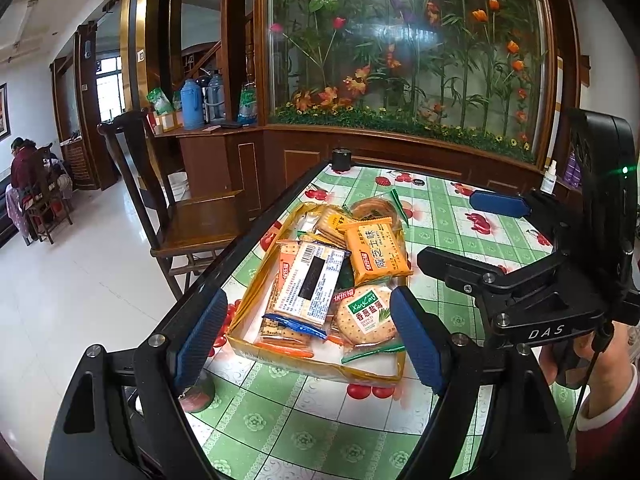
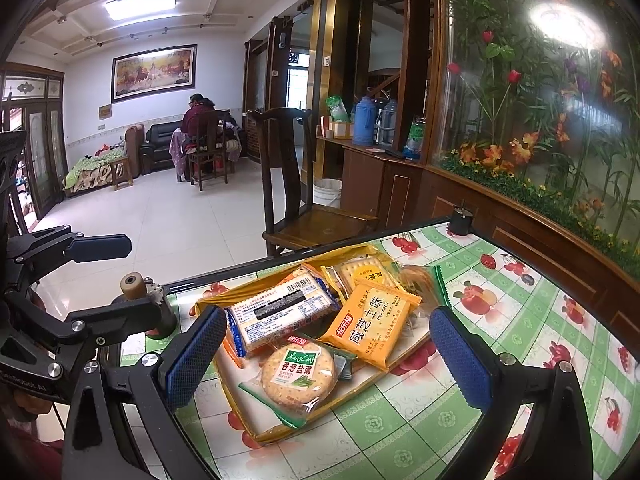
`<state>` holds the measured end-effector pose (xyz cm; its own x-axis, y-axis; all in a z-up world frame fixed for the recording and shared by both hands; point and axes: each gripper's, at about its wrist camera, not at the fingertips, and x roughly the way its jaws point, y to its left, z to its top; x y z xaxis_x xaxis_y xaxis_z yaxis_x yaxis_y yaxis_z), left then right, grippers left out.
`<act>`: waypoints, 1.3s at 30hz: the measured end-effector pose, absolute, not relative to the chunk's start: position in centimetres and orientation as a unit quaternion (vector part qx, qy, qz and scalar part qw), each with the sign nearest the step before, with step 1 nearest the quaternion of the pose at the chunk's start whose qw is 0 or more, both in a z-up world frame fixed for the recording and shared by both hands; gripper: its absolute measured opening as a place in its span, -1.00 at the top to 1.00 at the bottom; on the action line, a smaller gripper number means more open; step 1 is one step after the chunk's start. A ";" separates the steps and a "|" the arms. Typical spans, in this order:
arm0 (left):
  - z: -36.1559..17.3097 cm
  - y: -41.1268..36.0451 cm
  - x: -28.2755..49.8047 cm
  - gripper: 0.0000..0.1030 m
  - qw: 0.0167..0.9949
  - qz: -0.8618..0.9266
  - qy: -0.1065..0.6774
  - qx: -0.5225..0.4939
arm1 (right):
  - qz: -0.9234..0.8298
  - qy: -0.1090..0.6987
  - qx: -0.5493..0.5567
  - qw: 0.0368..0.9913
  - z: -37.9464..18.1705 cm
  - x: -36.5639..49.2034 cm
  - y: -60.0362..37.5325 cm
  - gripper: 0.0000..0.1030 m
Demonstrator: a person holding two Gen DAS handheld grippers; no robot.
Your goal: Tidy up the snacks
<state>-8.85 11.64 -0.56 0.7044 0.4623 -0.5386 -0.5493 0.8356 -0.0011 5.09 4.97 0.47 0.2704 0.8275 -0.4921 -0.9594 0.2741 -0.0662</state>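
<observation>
A yellow-rimmed tray [image 1: 280, 362] [image 2: 256, 428] on the table holds several snack packs. A round cracker pack with a green label [image 1: 366, 318] [image 2: 298, 376] lies at its near end. An orange cracker pack [image 1: 376, 254] [image 2: 370, 326] and a long white cracker pack with a barcode [image 1: 312, 280] [image 2: 280, 314] lie behind it. My left gripper [image 1: 308, 340] is open and empty, hovering over the tray's near end. My right gripper [image 2: 328, 356] is open and empty above the tray; it also shows at the right of the left wrist view [image 1: 500, 204].
The table [image 1: 440, 208] has a green checked cloth with fruit prints and a dark raised edge. A black cylinder [image 1: 341, 159] stands at its far corner. A wooden chair [image 1: 192, 220] stands beside the table on the left. A glass flower display [image 1: 400, 48] lies behind.
</observation>
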 end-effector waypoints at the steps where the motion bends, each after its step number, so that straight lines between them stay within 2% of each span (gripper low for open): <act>1: -0.6 11.6 -8.8 -0.63 0.920 0.275 0.269 -0.081 | 0.576 0.185 -0.179 0.776 0.5 5.1 5.0 -0.99; 39: -0.4 11.5 -8.6 -0.63 0.921 0.273 0.269 -0.073 | 0.577 0.184 -0.180 0.775 0.3 5.3 5.1 -0.99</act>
<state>-8.62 11.46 -0.43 0.7060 0.4637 -0.5353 -0.5427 0.8398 0.0118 5.26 5.12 0.33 0.2664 0.8282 -0.4931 -0.9608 0.2688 -0.0675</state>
